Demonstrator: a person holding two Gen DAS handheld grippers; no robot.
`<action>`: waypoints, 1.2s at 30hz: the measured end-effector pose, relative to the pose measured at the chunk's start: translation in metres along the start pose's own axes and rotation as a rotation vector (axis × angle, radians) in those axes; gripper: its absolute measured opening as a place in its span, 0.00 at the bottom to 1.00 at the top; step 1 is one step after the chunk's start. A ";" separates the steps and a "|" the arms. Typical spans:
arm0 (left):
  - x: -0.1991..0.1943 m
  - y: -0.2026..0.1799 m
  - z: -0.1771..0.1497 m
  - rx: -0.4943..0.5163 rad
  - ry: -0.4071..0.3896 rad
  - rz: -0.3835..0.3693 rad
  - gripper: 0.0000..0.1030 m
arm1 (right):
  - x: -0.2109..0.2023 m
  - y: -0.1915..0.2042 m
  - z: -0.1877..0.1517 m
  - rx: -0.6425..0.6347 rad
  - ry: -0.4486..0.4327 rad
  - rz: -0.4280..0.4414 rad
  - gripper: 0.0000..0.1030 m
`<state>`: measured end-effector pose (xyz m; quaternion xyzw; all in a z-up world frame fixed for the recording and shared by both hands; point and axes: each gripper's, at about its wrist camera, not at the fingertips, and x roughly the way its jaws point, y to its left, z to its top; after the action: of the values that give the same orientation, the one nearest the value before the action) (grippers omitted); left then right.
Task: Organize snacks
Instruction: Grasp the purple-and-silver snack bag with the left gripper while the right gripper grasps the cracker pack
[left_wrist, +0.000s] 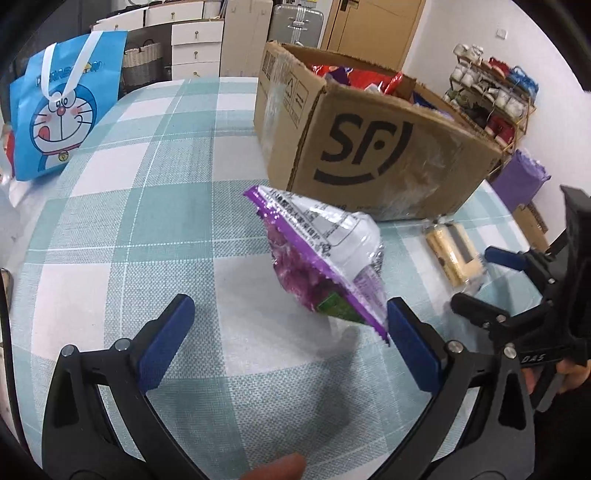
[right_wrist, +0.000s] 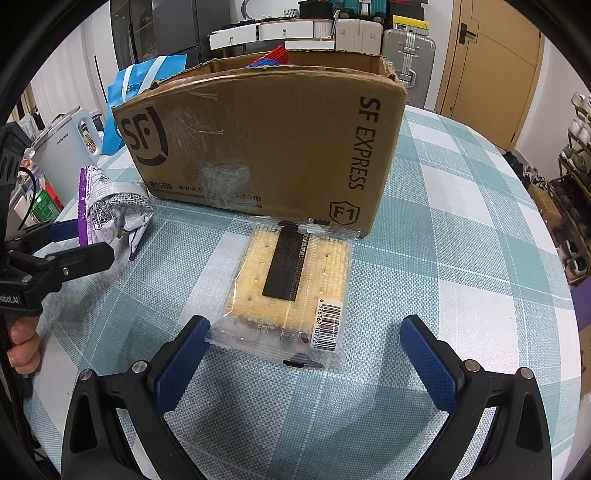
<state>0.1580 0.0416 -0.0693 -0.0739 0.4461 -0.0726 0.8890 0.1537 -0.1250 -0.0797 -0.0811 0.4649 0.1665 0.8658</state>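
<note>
Left gripper (left_wrist: 291, 339), its blue-padded jaws spread wide, hovers over the checked tablecloth (left_wrist: 147, 221) with the purple snack bag (left_wrist: 317, 258) between and just ahead of its fingers; one corner of the bag's sealed edge appears to touch the right-hand pad, while the other pad stands well clear, and whether the bag rests on the cloth or is tipped up on an edge cannot be told. Its long axis runs obliquely, from the near right pad up and away toward the cardboard box (left_wrist: 369, 147). Right gripper (right_wrist: 303, 354), likewise spread wide and grasping nothing, is poised at the near end of the cracker packet (right_wrist: 295, 288), its left pad just touching the packet's near corner. That clear-wrapped packet lies flat on the tablecloth, its long axis pointing straight away from the gripper, far end touching or just beside the base of the box, barcode label at the near right corner. Standing upright near the middle of the table, the open-topped box, marked SF Express, holds a heap of red, blue and purple snack wrappers (left_wrist: 354, 79) that rises to its rim. A blue cartoon tote bag (left_wrist: 66, 110) stands toward the far left edge of the table, well apart from the box.
</note>
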 end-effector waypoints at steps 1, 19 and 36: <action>0.000 0.000 0.001 -0.006 -0.004 -0.010 0.99 | 0.000 0.000 0.000 0.000 0.000 0.000 0.99; 0.018 0.004 0.020 -0.062 -0.021 0.039 0.99 | -0.004 -0.006 -0.006 0.011 -0.005 -0.001 1.00; 0.016 0.003 0.016 -0.046 -0.031 0.033 0.99 | -0.010 -0.018 0.006 0.104 -0.070 0.060 0.57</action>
<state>0.1807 0.0423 -0.0730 -0.0881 0.4351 -0.0462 0.8949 0.1600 -0.1420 -0.0682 -0.0160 0.4444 0.1705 0.8793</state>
